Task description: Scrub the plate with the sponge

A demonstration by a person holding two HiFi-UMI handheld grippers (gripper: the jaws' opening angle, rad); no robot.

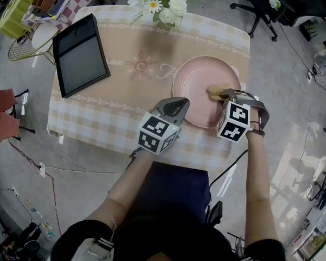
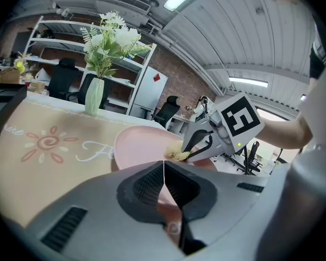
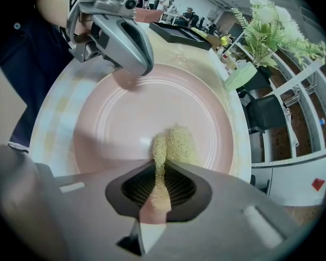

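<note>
Office chairs and cables ring a surface (image 1: 125,118) under a checked cloth, with a black tray (image 1: 80,56) towards its far left corner. The pink plate (image 1: 198,80) lies by the near right edge. The right claw (image 1: 224,95) is clamped on the yellow sponge (image 1: 213,91), which presses on the plate's right half. The left claw (image 1: 183,103) is closed, its jaws meeting with nothing visible between them and its tip at the plate's near left rim. To scrub well, keep that rim pinned, hold the sponge flat, and work overlapping circles towards the untouched left side.
</note>
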